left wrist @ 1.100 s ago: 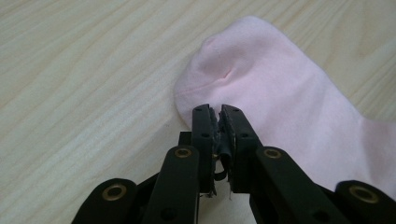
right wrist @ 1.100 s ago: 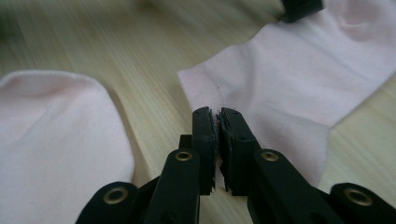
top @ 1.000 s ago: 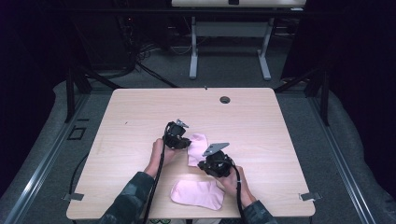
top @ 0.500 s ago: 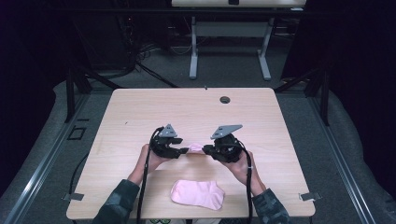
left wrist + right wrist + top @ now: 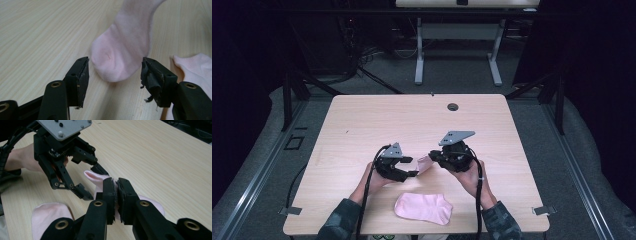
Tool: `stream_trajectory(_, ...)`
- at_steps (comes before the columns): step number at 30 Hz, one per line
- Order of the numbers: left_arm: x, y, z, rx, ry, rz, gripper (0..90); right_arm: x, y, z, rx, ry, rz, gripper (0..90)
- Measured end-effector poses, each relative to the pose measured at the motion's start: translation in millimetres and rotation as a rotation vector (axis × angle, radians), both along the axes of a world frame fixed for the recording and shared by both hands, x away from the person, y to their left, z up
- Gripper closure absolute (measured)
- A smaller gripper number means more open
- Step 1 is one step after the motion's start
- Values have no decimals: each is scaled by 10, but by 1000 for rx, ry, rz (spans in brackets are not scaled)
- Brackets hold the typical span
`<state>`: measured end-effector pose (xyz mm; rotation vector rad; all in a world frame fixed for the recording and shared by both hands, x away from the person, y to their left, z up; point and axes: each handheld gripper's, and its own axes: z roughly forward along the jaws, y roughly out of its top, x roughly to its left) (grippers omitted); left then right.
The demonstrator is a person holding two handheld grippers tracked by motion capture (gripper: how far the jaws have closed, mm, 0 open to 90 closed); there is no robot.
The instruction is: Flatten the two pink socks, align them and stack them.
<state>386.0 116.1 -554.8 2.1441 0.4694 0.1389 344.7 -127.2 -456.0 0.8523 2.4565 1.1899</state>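
My right gripper [image 5: 432, 158] is shut on a pink sock [image 5: 424, 164] and holds it up over the table; in the right gripper view its jaws [image 5: 116, 182] pinch the fabric while the toe end [image 5: 93, 176] sticks out beyond them. My left gripper [image 5: 412, 168] faces it, and its jaws have just been opening. In the left gripper view the held sock's toe [image 5: 120, 50] hangs between and beyond the open jaws [image 5: 115, 67] without touching the pads. A second pink sock [image 5: 423, 208] lies flat near the table's front edge.
The light wooden table [image 5: 362, 125] has a small round hole [image 5: 453, 106] near its far edge. Grey floor and a white metal stand [image 5: 457, 50] lie beyond it. Cables trail from both grippers over the front edge.
The right gripper has risen with the pink sock, lifting it off the table. The left gripper has let go of that sock, opened, and drawn back to the left and toward the person.
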Motion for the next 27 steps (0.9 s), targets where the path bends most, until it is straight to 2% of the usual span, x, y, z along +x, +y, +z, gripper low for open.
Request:
stream_trajectory(3,-33,13,2,-31,-3,-2,394,0,-2,10,2,-6,-15,845)
stream_trajectory(6,-72,25,7,-39,-26,2,391,8,-17,10,3,-6,-20,846)
stream_trajectory(7,-79,26,10,-38,-26,-3,379,7,-21,13,4,-9,-20,845)
stream_trajectory(11,-83,15,8,-26,-63,30,377,2,-14,20,8,-5,-4,845)
stream_trajectory(15,-35,-14,-22,-15,-45,40,397,-26,-3,49,29,-6,10,845)
stream_trajectory(17,-19,-30,-47,-3,-38,54,445,-34,-21,65,56,2,15,845)
stream_trajectory(18,-17,-29,-56,-4,-34,50,507,-37,-37,69,64,10,14,845)
stream_trajectory(19,-29,-28,-58,-5,-30,61,573,-44,-53,65,74,13,8,845)
stream_trajectory(20,-31,-26,-57,0,-16,58,742,-59,-105,45,101,33,-5,845)
stream_trajectory(21,-42,-15,-48,2,-7,44,742,-59,-105,45,101,33,-5,845)
stream_trajectory(22,-58,-4,-30,1,2,44,847,-78,-183,7,133,60,-19,844)
stream_trajectory(23,-72,11,3,3,17,36,847,-78,-183,7,133,60,-19,844)
stream_trajectory(24,-96,27,42,-6,27,25,872,-92,-226,-17,153,75,-29,845)
stream_trajectory(25,-113,36,90,0,47,7,879,-108,-264,-44,185,92,-41,845)
stream_trajectory(26,-139,41,148,19,50,-2,880,-119,-304,-66,209,111,-46,845)
stream_trajectory(27,-160,43,205,35,62,-10,882,-146,-379,-109,256,133,-61,845)
